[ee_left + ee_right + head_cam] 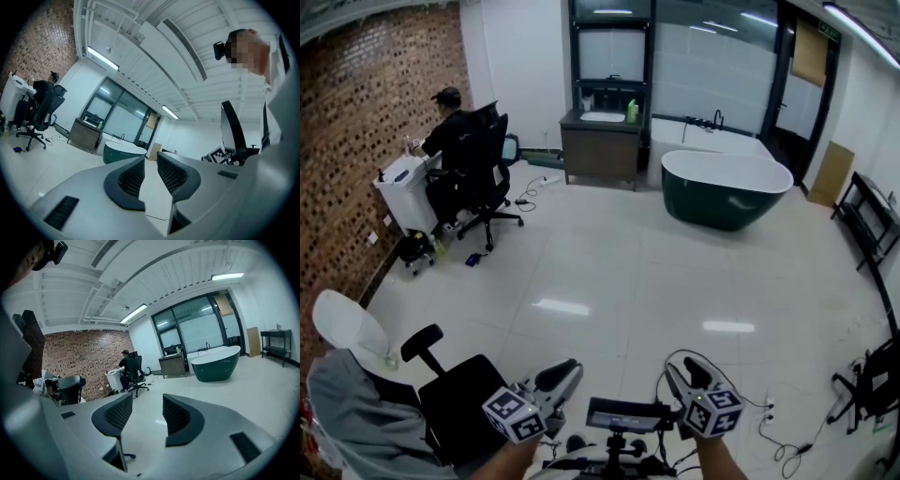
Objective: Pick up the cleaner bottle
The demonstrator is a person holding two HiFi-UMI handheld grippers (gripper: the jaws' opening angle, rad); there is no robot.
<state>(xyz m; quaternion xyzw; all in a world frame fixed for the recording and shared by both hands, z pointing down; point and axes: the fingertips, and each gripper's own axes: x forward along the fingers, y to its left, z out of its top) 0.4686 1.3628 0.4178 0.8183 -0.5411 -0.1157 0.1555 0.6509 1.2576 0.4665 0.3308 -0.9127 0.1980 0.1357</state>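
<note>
**Risks, largest thing first.** The glossy floor [619,272] lies between you and the task's thing: the cleaner bottle, judged to be the green bottle [632,112], stands well apart from you on the right end of the vanity cabinet [600,155] by the far wall. The dark bathtub [727,192] sits just beside that cabinet. A swing in from the right could catch its rim. The black office chair [464,403] is close at your left and could snag your arm as you set off. Loose cables [787,452] trail over the floor at your right and could trip you. The bottle looks slim and upright near the counter's edge, so a jaw arriving off-centre would probably tip it rather than grasp it. Your right gripper [147,401] is spread wide with nothing between its jaws, ready for the grasp. Your left gripper [151,161] is clenched on nothing and would have to be released before it could help.

**Hidden or unclear, largest first.** The head view's lower edge cuts off both your forearms. The dark flat device [628,413] between the grippers can't be identified. The bottle is too small for you to make out its cap, trigger or label, and neither gripper view shows it clearly.
</note>
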